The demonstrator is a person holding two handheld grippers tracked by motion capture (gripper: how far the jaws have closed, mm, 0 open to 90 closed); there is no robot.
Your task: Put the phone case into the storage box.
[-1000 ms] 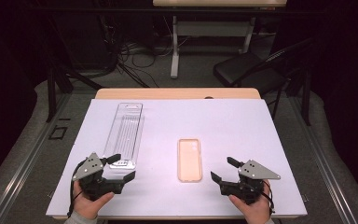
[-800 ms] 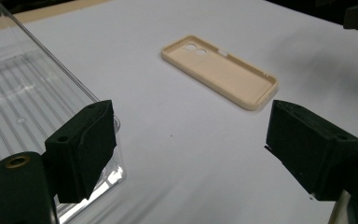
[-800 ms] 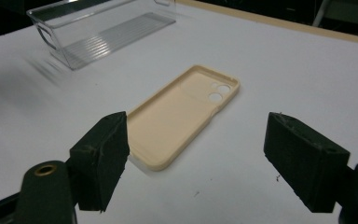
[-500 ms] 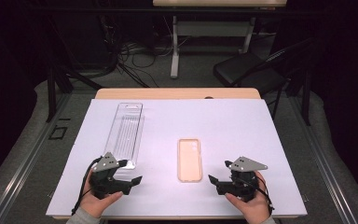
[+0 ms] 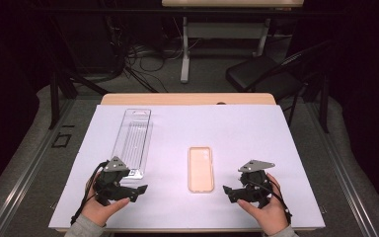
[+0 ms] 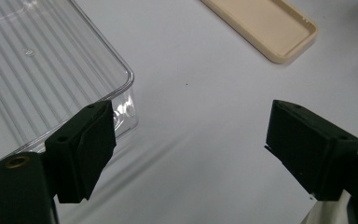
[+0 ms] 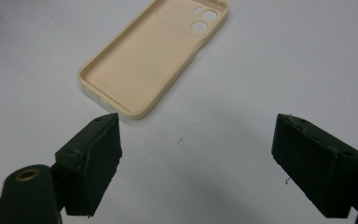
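Observation:
A beige phone case [image 5: 200, 169] lies inside-up at the middle of the white sheet [image 5: 237, 133]. A long clear plastic tray [image 5: 133, 140] lies to its left. My left gripper [image 5: 137, 192] is open near the tray's front end, jaws pointing right. In the left gripper view, the tray's corner [image 6: 42, 70] sits beside the left jaw of my open left gripper [image 6: 191, 126] and the case [image 6: 265, 28] lies farther off. My right gripper [image 5: 229, 192] points left at the case. Its jaws have just been opening, with nothing between them [image 7: 196, 135]; the case [image 7: 154, 56] lies just beyond.
A wooden table edge [image 5: 187, 98] shows behind the sheet. Beyond it stand a black folding chair [image 5: 266, 74], a white table leg [image 5: 185, 49] and floor cables [image 5: 138, 54]. A taped square [image 5: 61, 140] marks the floor at left.
My left gripper has swung its jaws from the tray's near end round to the right. The right gripper has tipped slightly towards the case. Case and tray have not moved.

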